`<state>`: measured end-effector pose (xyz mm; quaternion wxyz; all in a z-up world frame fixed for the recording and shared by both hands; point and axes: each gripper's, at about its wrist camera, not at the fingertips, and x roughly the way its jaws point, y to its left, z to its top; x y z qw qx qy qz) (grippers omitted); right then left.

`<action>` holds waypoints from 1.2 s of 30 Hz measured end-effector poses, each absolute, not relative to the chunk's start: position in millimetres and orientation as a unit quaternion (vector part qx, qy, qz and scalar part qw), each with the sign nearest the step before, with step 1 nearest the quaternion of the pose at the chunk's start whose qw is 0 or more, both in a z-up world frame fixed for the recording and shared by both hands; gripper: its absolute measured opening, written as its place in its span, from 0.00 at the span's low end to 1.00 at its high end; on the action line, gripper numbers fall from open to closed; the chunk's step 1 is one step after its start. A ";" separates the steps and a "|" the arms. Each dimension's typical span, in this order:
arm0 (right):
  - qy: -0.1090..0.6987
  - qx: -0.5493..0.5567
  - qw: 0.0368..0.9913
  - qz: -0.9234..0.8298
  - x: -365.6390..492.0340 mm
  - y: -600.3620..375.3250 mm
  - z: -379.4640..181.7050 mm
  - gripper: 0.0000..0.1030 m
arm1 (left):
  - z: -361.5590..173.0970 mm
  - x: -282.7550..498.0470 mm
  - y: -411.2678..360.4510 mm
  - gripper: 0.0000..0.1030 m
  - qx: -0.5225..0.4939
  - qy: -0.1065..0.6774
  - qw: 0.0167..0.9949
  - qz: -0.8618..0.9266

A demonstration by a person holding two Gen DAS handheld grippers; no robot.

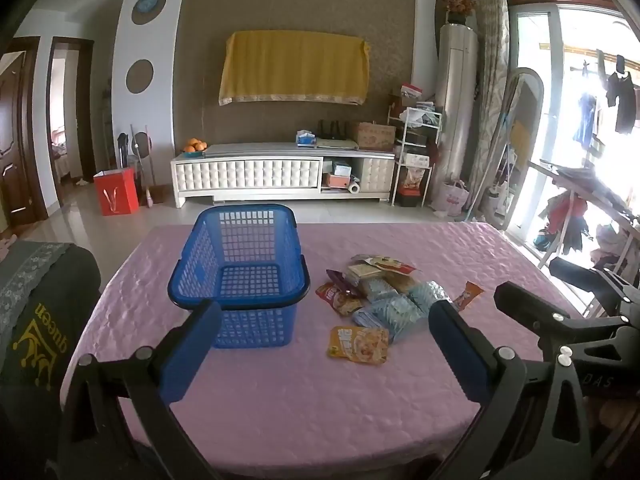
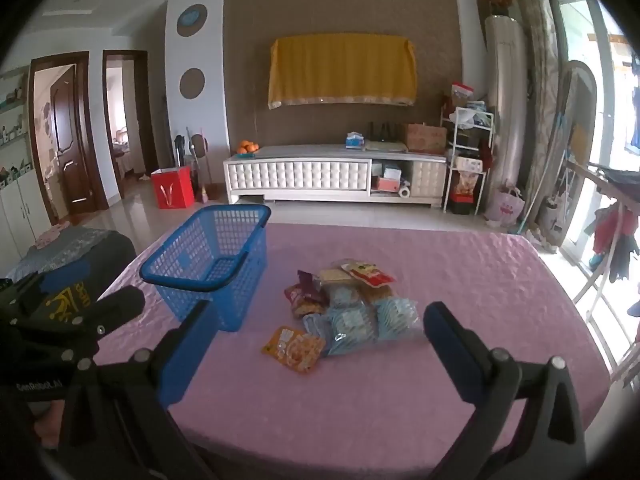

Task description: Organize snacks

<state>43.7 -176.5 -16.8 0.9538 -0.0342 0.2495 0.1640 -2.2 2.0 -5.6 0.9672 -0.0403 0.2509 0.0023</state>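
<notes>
Pink quilted tablecloth fronts a tiled living room with white cabinet.

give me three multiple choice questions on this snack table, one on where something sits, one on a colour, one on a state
1. Where does the snack pile lie relative to the basket in the right wrist view?
A. inside it
B. to its right on the tablecloth
C. on the floor

2. What colour is the basket?
A. blue
B. red
C. white

3. What is the state of the left claw?
A. shut on a packet
B. shut on the basket rim
C. open, holding nothing

Answers:
1 B, the packets sit on the cloth beside the basket, whose mesh floor shows bare.
2 A, its mesh walls and rim are blue.
3 C, its fingers stand wide apart with only the table between them.
</notes>
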 end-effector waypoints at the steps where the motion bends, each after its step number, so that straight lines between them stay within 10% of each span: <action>1: 0.250 -0.035 0.954 0.163 42.9 -175.1 -17.8 1.00 | -5.5 -1.5 0.5 0.99 -0.038 0.252 0.967 0.002; 36: 0.265 -0.028 0.948 0.173 46.3 -178.6 -20.7 1.00 | -8.1 0.2 -0.3 0.99 -0.034 0.257 0.966 0.005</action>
